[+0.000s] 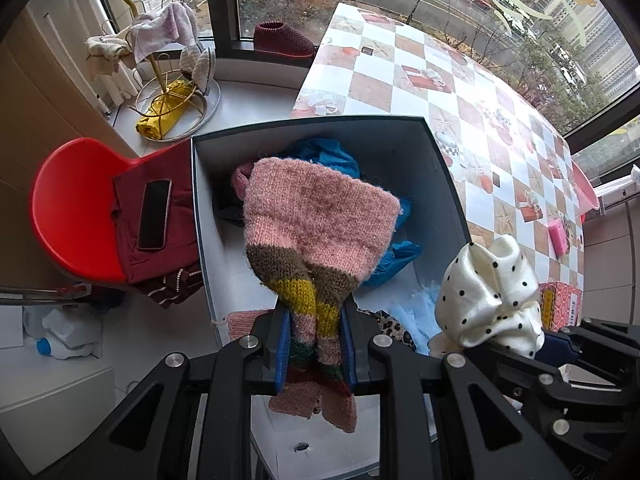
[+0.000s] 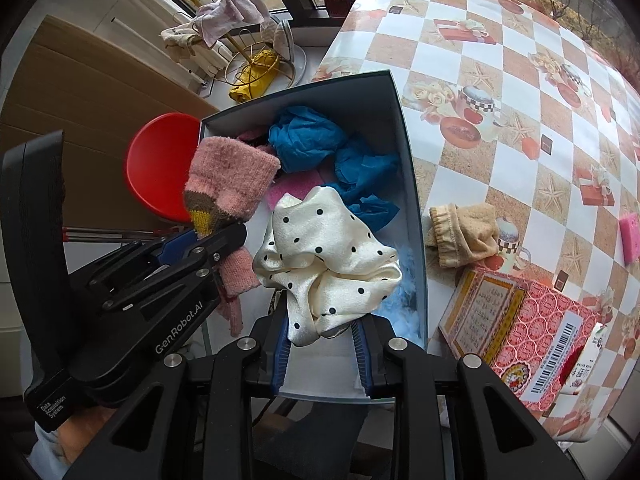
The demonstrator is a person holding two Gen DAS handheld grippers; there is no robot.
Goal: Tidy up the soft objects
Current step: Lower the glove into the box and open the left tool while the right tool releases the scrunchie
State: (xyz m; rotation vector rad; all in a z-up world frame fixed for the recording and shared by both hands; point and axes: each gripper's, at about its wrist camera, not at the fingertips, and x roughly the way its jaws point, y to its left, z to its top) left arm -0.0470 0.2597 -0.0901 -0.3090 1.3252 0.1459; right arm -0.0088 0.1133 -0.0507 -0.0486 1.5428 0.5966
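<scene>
My left gripper [image 1: 316, 340] is shut on a pink knitted sock with brown and yellow stripes [image 1: 320, 220] and holds it over the open grey box [image 1: 444, 168]. It also shows in the right wrist view [image 2: 228, 184]. My right gripper [image 2: 322, 344] is shut on a cream satin cloth with black dots [image 2: 324, 260], held above the box [image 2: 408, 160]. That cloth also shows in the left wrist view [image 1: 488, 292]. Inside the box lie crumpled blue cloth [image 2: 316, 144], a pink piece [image 2: 296, 190] and light blue fluff [image 2: 404, 292].
A beige sock [image 2: 464, 236] and a pink patterned carton [image 2: 528, 332] lie on the checked tablecloth [image 2: 520, 80] right of the box. A pink sponge [image 2: 630, 238] lies far right. A red chair [image 1: 76, 216] with a phone [image 1: 154, 214] stands left. A gold rack [image 1: 168, 68] with cloths stands behind.
</scene>
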